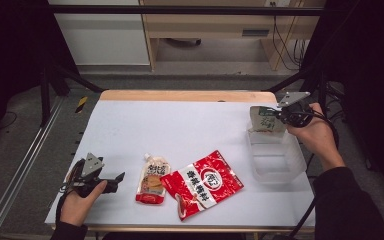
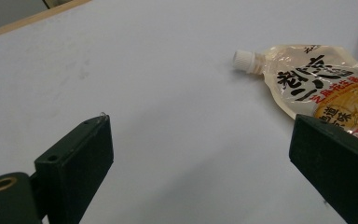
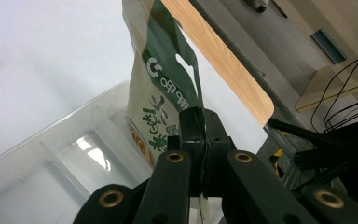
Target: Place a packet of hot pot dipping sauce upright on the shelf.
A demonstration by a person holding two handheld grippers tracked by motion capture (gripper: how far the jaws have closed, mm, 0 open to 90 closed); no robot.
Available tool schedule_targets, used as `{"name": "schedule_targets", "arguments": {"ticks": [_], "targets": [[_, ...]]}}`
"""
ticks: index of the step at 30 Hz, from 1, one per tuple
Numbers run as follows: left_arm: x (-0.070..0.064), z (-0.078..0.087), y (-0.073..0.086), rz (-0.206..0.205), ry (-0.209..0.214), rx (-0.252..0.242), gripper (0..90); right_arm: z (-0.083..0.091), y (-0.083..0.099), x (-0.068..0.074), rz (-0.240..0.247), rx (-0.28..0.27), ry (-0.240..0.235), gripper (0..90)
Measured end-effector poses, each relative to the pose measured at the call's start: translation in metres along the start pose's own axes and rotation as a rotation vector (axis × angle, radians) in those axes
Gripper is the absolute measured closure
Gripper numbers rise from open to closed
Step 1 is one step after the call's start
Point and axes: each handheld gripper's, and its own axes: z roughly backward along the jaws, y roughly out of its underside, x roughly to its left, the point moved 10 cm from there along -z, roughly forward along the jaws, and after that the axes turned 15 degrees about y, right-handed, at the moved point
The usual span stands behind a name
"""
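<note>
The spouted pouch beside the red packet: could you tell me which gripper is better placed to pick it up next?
Left. The left gripper is open beside the spouted pouch, jaws facing it. The right gripper is shut on a green packet over the clear container.

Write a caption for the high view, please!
Right gripper holds a green pouch over the clear bin.
</note>
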Motion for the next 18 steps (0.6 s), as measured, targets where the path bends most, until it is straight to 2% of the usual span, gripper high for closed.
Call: {"name": "schedule_targets", "arguments": {"ticks": [9,18], "targets": [[-0.0005,-0.0002,0.0001,-0.001,0.001,0.002,6.2,-0.0001,0.0016,-0.0006,-0.007,0.007,0.002,90.0],[-0.0007,-0.0010,0.0006,-0.001,0.002,0.005,6.2,-0.0036,0.0036,-0.0040,-0.035,0.020,0.001,89.6]]}}
